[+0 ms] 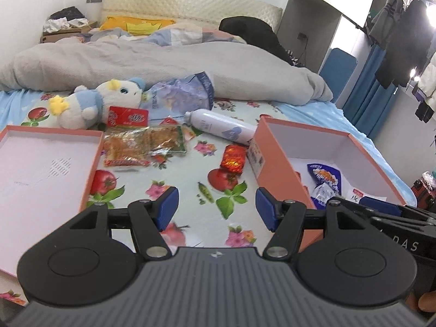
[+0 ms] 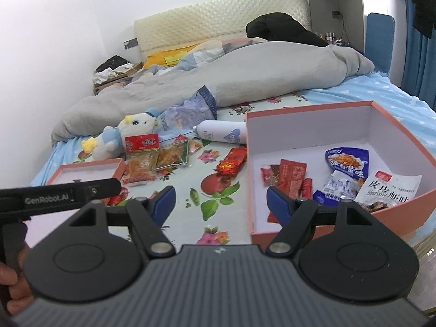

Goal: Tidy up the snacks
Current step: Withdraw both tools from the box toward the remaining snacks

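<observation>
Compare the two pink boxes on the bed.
The right box has tall walls; the left box is shallow, like a lid. The right box holds several snack packets; the left box holds nothing. In the right wrist view the right box lies near, the left box farther off beside the loose snacks. Both are pink outside and white inside.

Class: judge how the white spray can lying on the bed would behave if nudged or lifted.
The white spray can lies on its side, so it would probably roll. It looks rigid, and its smooth surface might slip in a grip.
</observation>
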A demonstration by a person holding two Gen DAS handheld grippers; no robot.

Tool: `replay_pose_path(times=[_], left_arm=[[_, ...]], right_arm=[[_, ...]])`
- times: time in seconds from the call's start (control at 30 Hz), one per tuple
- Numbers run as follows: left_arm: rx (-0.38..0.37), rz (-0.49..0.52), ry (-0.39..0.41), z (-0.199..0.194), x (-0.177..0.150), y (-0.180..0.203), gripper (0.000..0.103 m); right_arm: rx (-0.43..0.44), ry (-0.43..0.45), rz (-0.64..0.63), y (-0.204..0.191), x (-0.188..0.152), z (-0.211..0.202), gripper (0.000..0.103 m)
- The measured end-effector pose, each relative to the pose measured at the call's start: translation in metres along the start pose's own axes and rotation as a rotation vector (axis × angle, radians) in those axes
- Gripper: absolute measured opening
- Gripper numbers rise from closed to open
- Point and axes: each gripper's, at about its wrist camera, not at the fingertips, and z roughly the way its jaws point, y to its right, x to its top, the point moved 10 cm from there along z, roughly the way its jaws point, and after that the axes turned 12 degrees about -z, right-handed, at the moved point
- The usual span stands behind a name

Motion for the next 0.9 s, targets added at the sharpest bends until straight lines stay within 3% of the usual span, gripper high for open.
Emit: replay_pose_path(times=[0.47,0.53,0.67,0.9], left_arm=[[0.064,-0.003,-0.072,0.002,-0.035,-0.04,0.075],[0.091,-0.011,-0.073,0.003,-0.037,-0.048,0.086],[0.118,-0.016,-0.072,0.011,-0.036,-0.059,0.091],[0.155,-0.072,-0.079,0.032,-0.024,-0.083,0.092]], right_arm=[[0.027,-0.052,-0.043,-0.033,-0.032,0.015,0.075],[0.036,-0.057,-0.041,-0.035,-0.034,0.017,0.075],[0.052,-0.065,-0.046,-0.039,-0.036,0.024,0.075],[0.086,-0.077,-0.069,-0.048,-0.037,0.04,0.075]])
